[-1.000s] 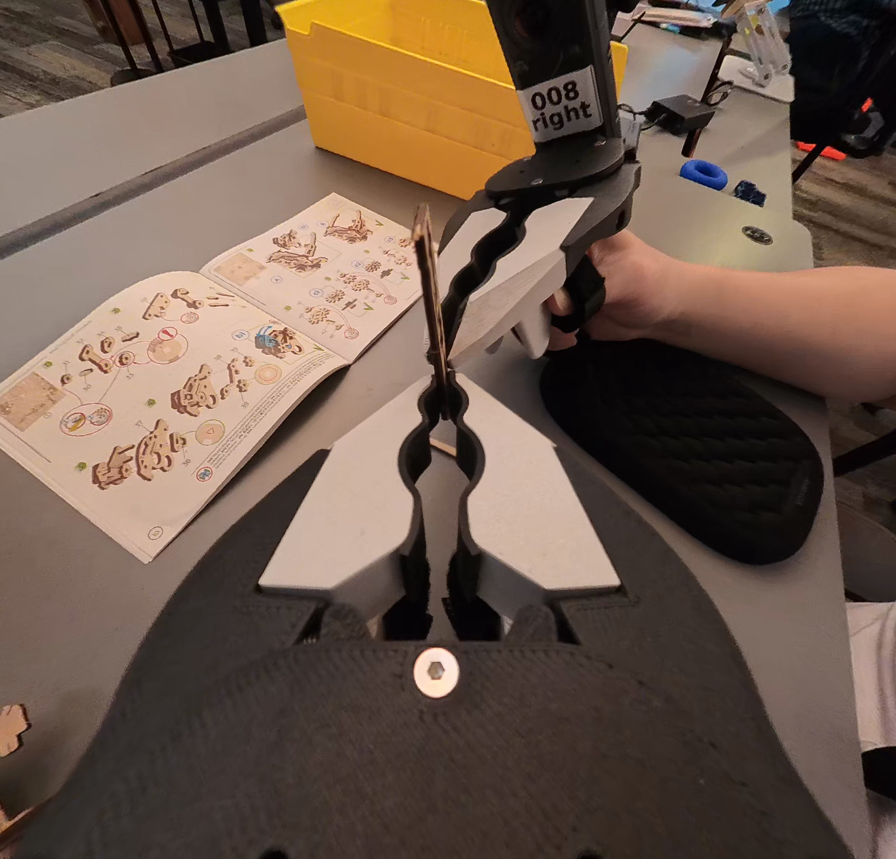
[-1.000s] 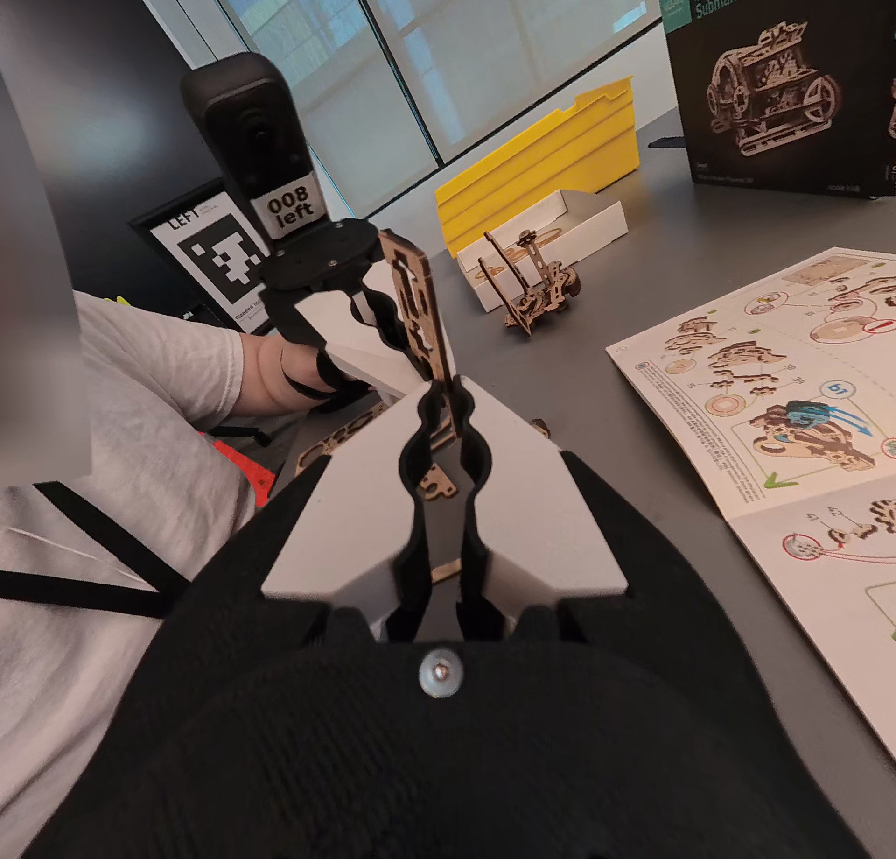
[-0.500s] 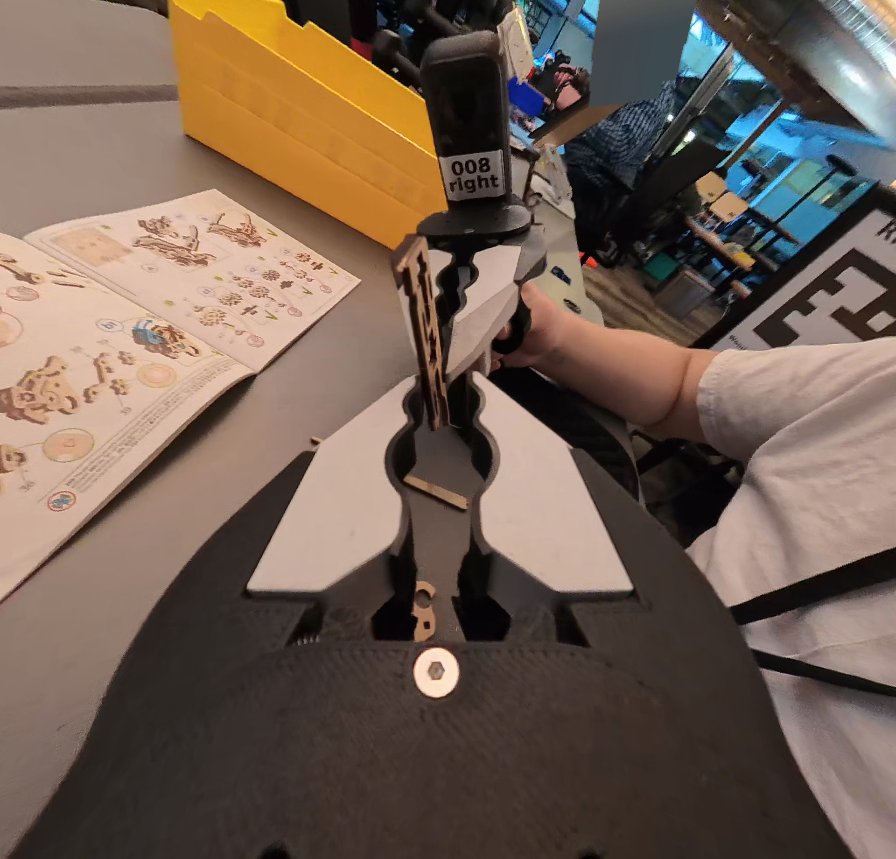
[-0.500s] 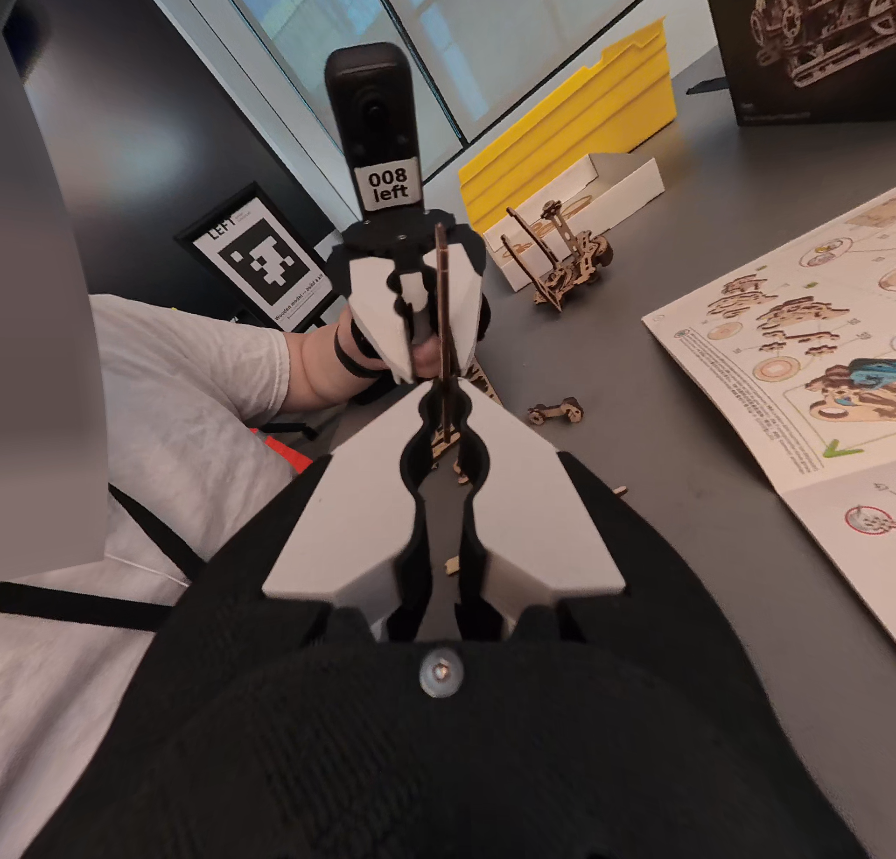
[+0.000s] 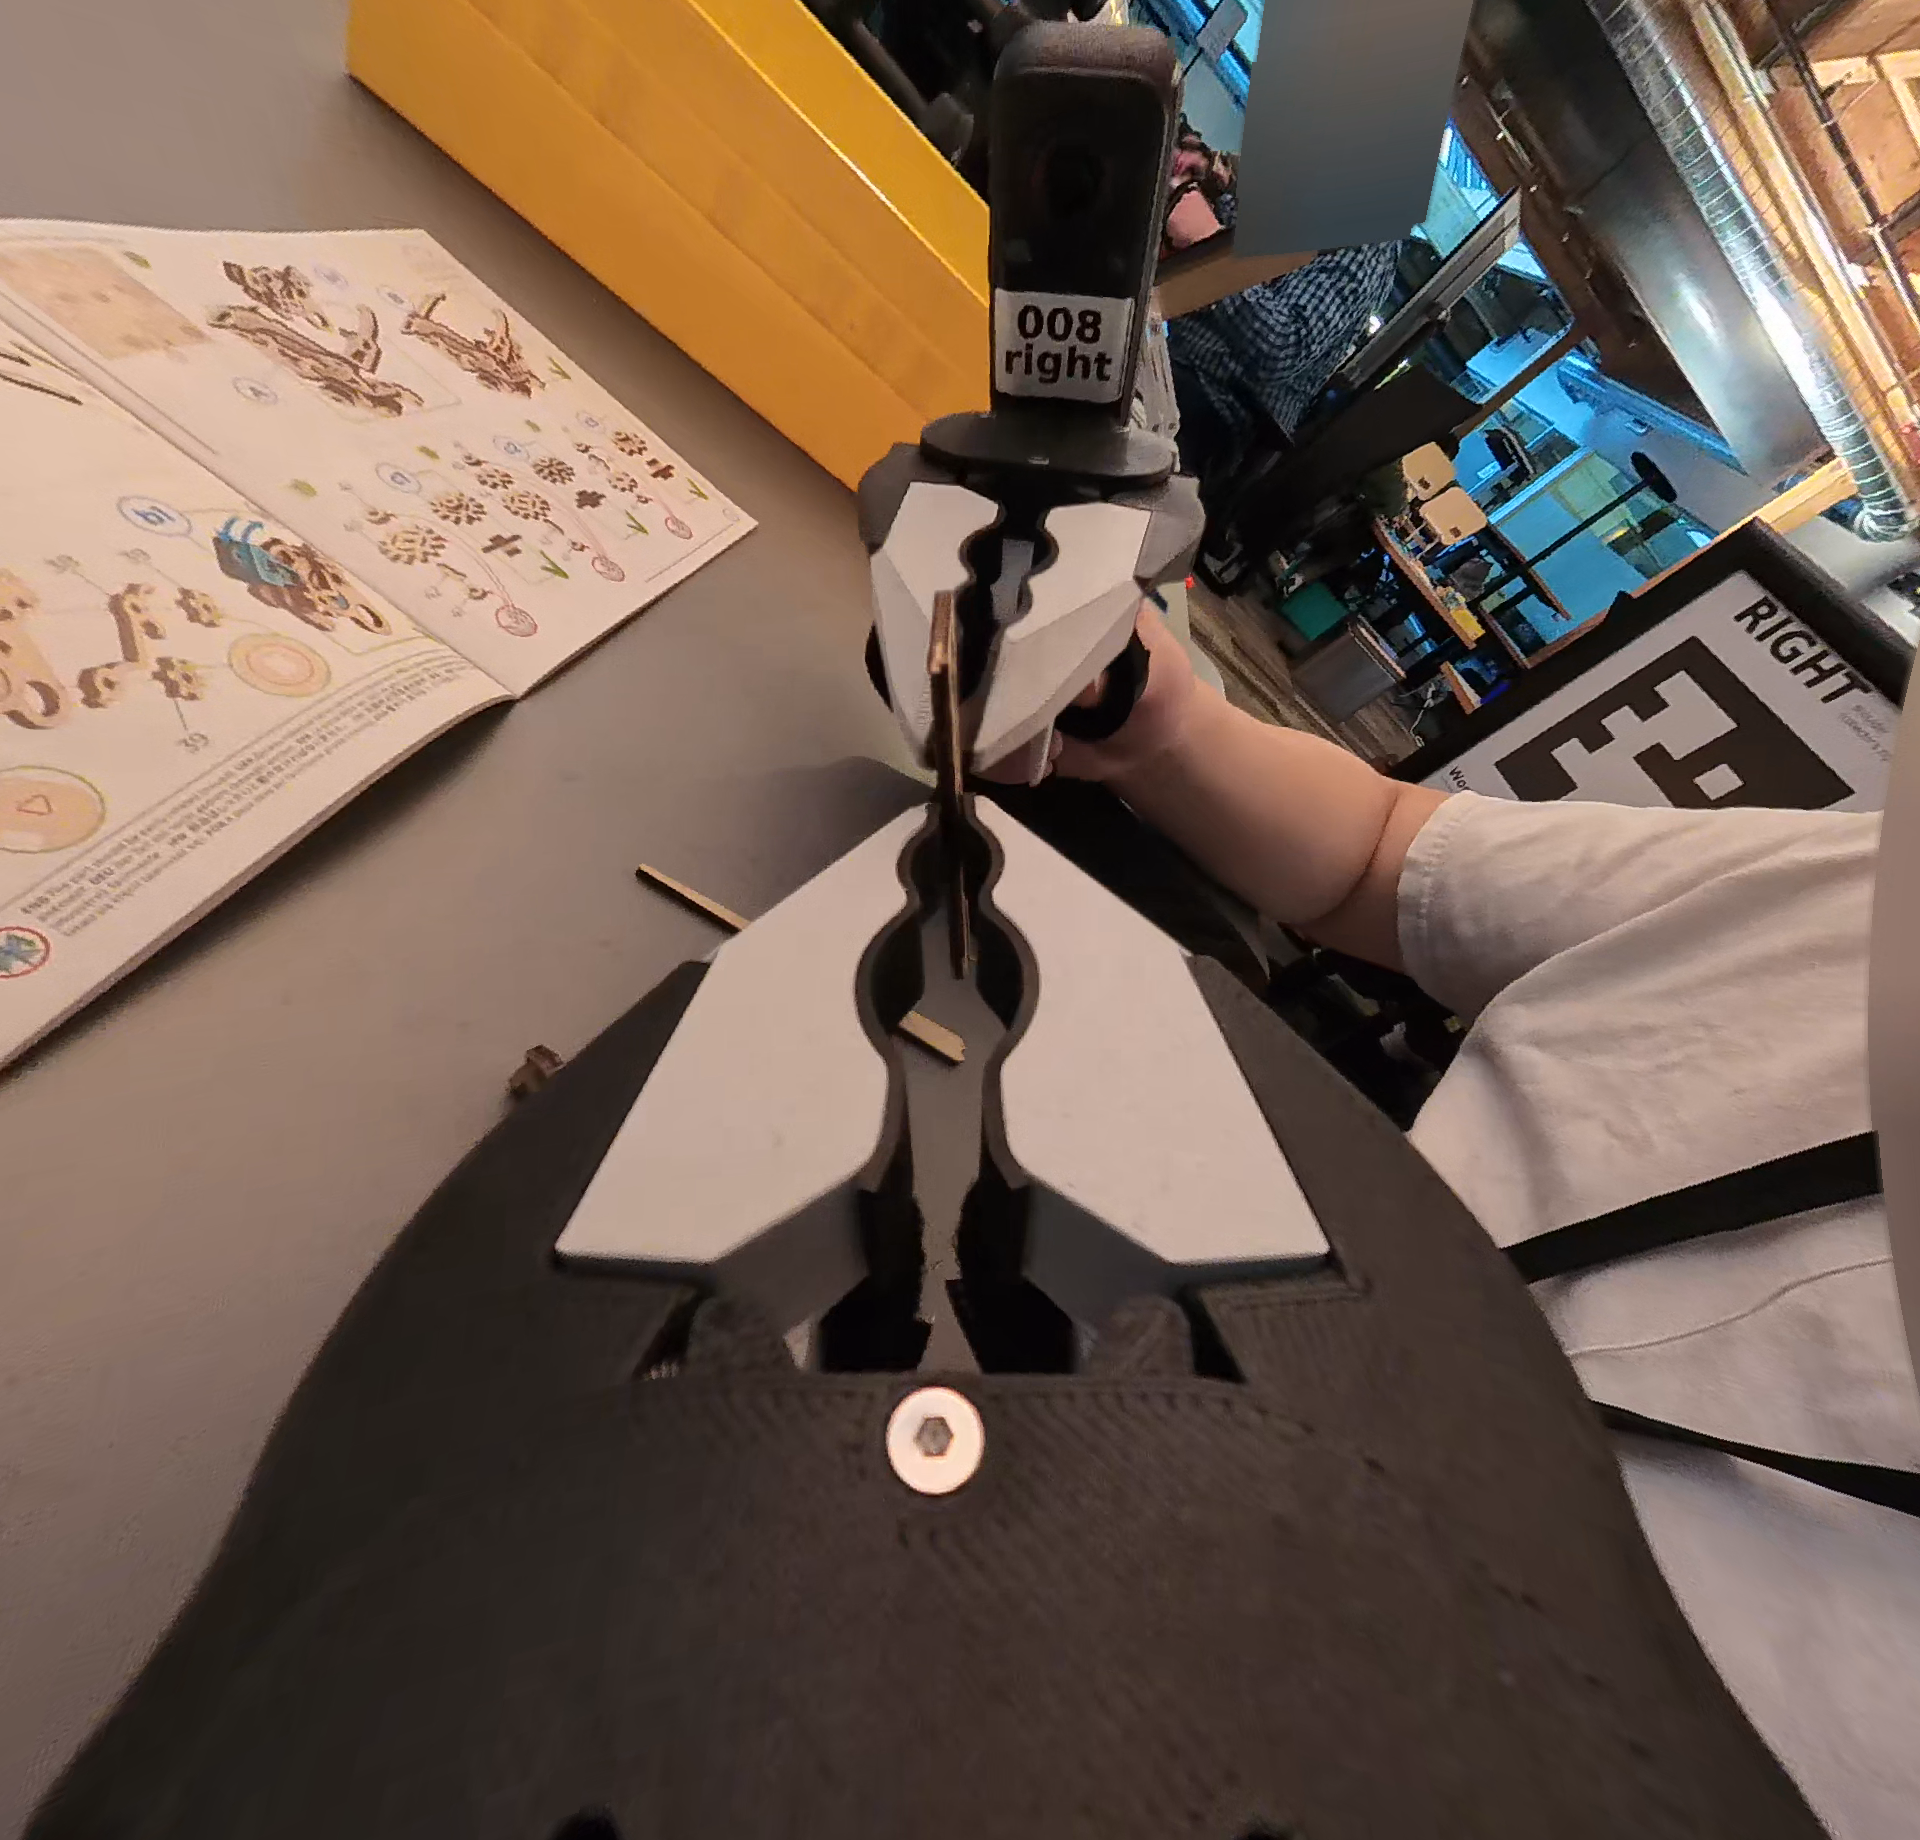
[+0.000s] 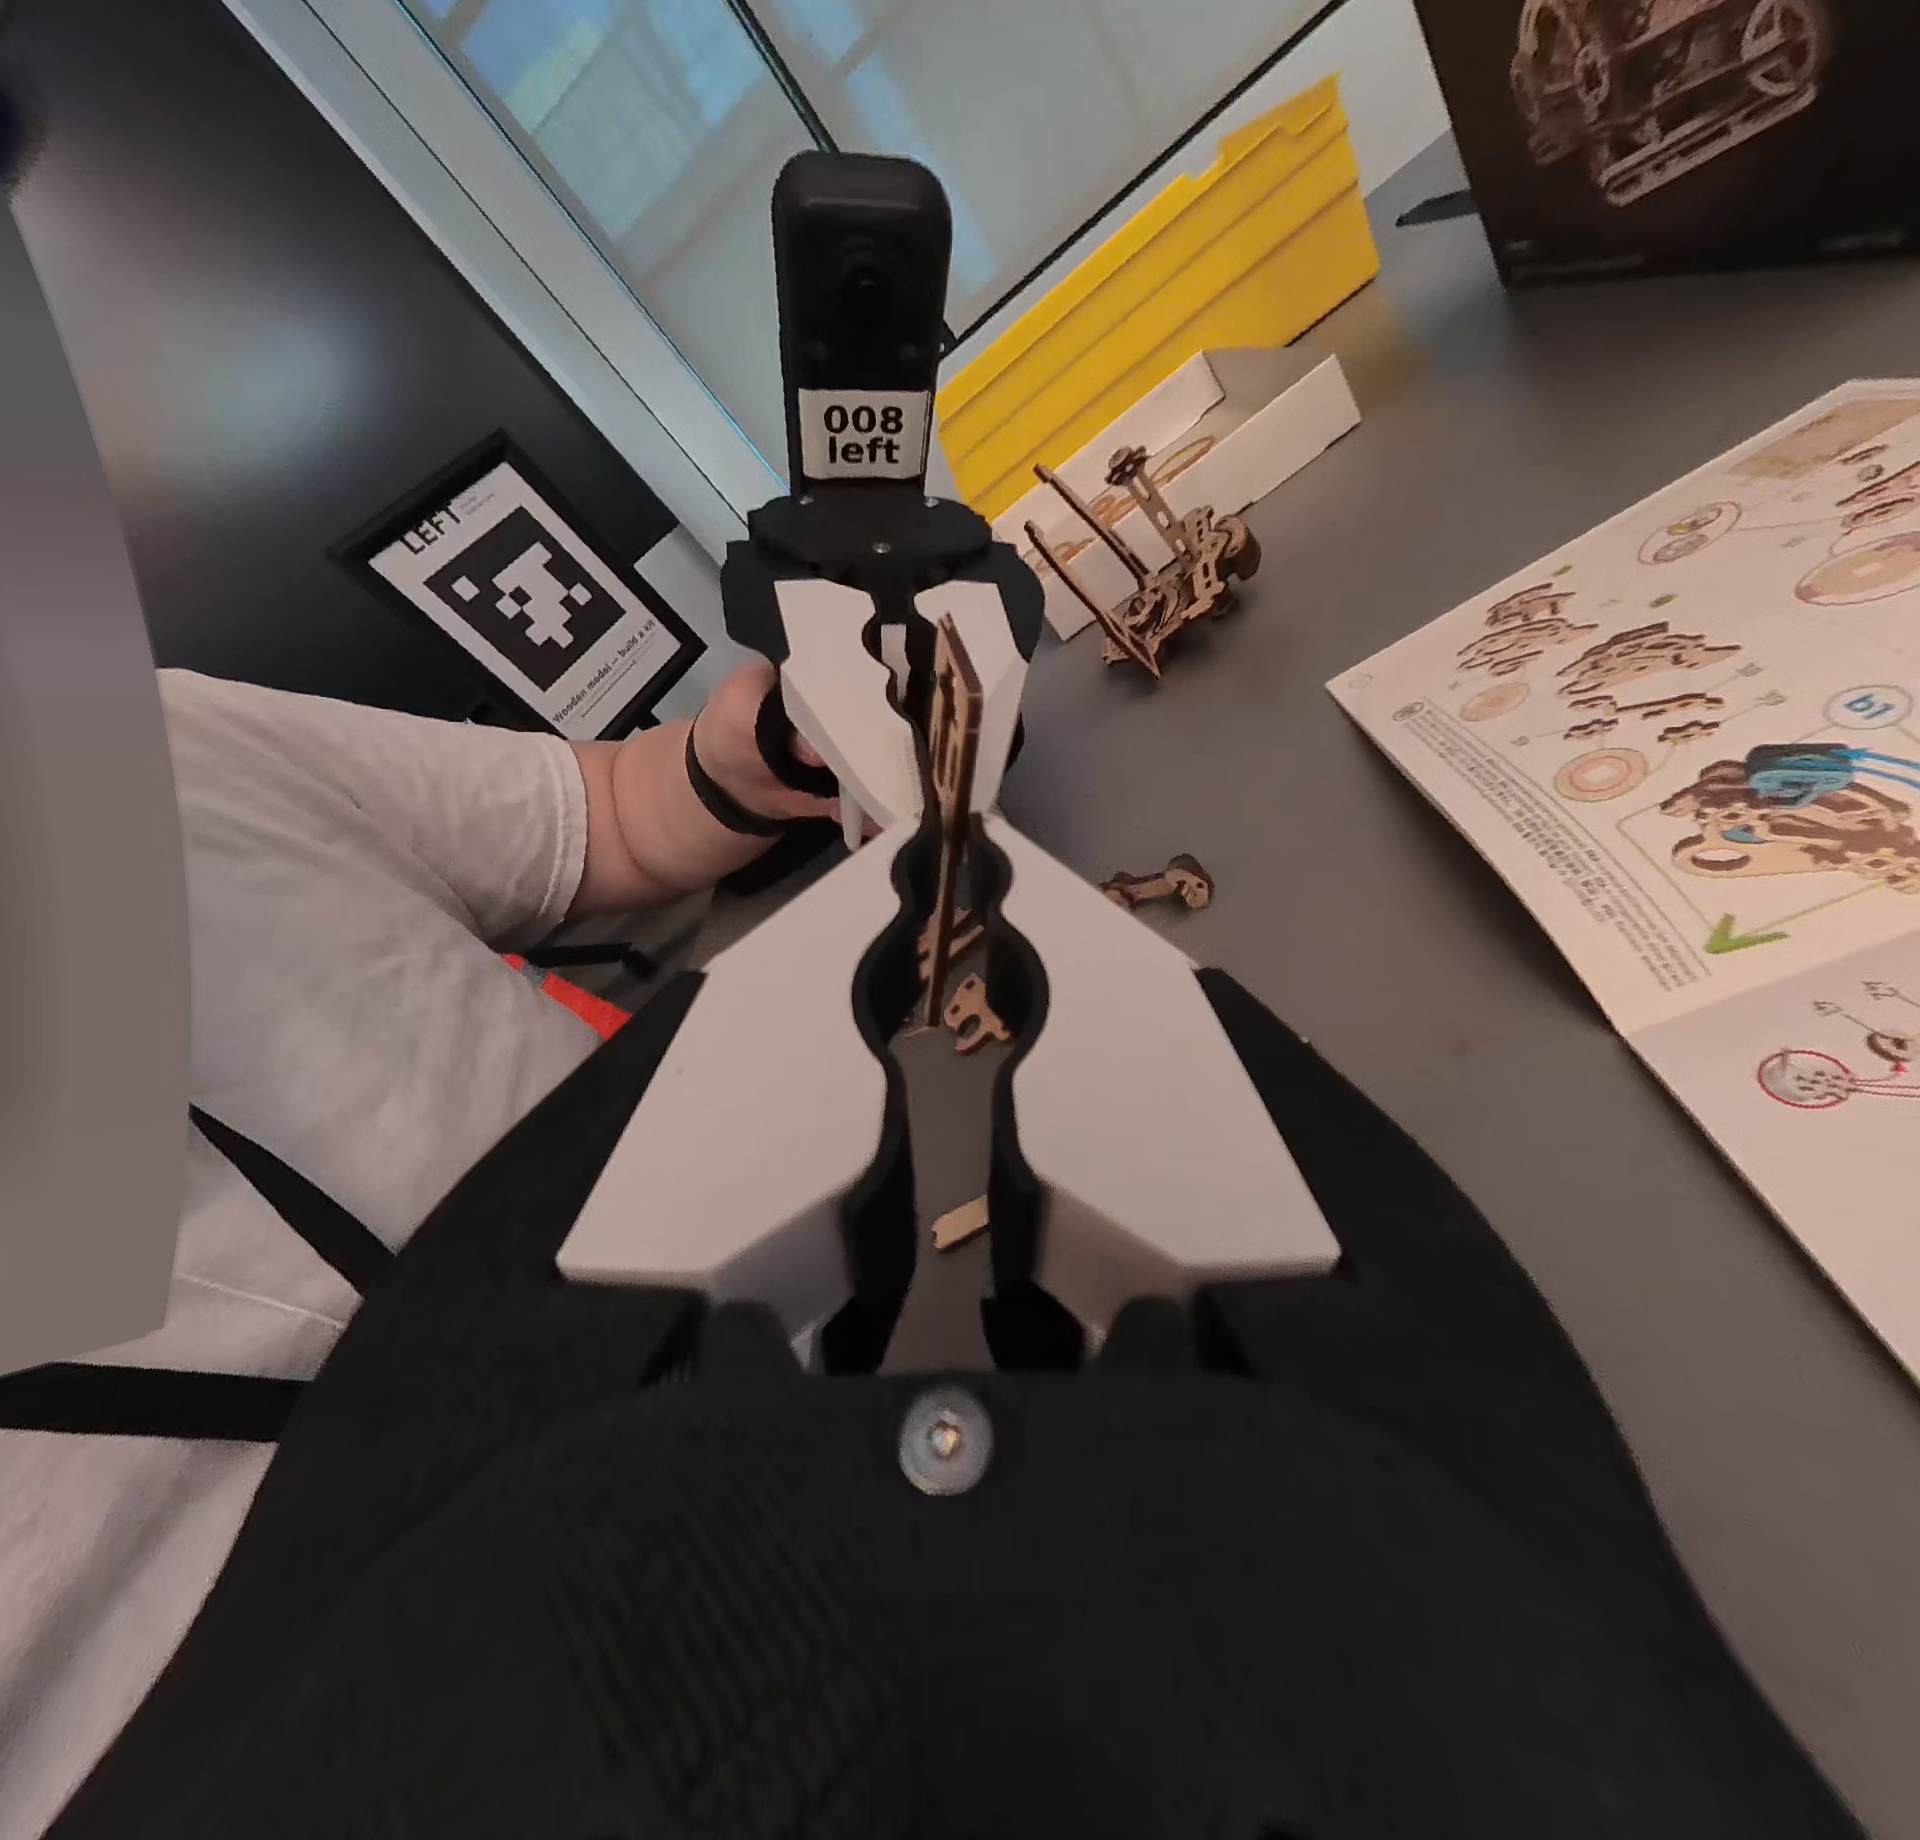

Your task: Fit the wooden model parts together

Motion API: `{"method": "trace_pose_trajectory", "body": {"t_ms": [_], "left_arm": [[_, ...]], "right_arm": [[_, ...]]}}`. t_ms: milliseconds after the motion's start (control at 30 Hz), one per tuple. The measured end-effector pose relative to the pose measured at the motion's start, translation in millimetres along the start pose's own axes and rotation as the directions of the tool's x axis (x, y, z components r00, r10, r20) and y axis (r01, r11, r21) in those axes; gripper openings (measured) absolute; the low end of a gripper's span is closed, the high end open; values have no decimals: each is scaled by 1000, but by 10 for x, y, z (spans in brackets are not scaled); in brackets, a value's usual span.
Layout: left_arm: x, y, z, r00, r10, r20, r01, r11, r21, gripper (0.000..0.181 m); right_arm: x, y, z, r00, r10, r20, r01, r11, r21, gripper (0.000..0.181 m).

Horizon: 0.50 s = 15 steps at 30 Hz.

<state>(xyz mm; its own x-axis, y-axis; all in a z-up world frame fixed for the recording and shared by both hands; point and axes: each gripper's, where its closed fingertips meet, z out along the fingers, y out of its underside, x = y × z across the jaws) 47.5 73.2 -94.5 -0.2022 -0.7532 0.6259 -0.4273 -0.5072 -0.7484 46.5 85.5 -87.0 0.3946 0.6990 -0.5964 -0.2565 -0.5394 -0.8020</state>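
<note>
The two tools meet tip to tip above the counter (image 5: 312,1219), both closed on one thin wooden panel (image 6: 948,751) standing on edge: the left tool (image 5: 951,803) pinches it from one side, the right tool (image 6: 940,834) from the other. Seen edge-on, its cutouts are hard to read. Loose wooden bits (image 6: 1158,881) lie below, partly hidden by the fingers. The booklet (image 5: 260,543) is cut off at the frame edge; bare counter lies between it and the tools.

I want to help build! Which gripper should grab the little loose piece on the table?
Probably right: the loose piece lies near the right gripper, and the left gripper also grips the wooden plate.
</note>
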Motion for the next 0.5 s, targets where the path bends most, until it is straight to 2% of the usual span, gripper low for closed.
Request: {"method": "trace_pose_trajectory", "body": {"t_ms": [367, 467, 500], "left_arm": [[-61, 76, 7, 1000, 13, 20, -13, 1000, -27, 0], [-74, 64, 5, 999, 30, 25, -29, 999, -15, 12], [-57, 69, 7, 999, 33, 11, -33, 999, -18, 7]], "right_arm": [[42, 59, 15, 998, 70, -5, -70, 997, -28, 0], [13, 92, 24, 997, 75, 7, -75, 996, -50, 0], [8, 107, 31, 997, 79, 10, -79, 995, -58, 0]]}}
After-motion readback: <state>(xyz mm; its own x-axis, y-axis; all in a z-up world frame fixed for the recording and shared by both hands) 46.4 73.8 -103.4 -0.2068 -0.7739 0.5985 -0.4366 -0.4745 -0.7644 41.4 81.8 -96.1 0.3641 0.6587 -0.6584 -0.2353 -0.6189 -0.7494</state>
